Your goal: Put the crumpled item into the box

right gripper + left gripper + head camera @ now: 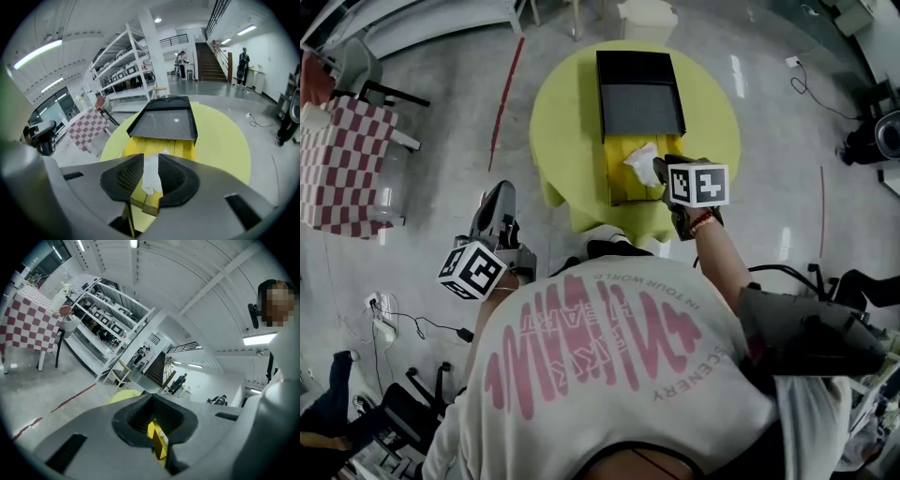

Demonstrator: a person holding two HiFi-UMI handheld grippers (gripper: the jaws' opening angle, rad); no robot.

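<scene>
the crumpled white paper lies inside the open yellow box, in its upper right part in the head view, just below the opened black lid. the right gripper is just beside it and points toward the upper left of the frame, so the paper is directly ahead of its tips. in the right gripper view the paper shows in the gap between the jaws, with its long axis along them. the jaws stand half apart and, as i judge, the pads do not press it. it looks thin, soft and wrinkled. the left gripper, closed on nothing, is well apart at the lower left, off the round table.
</scene>
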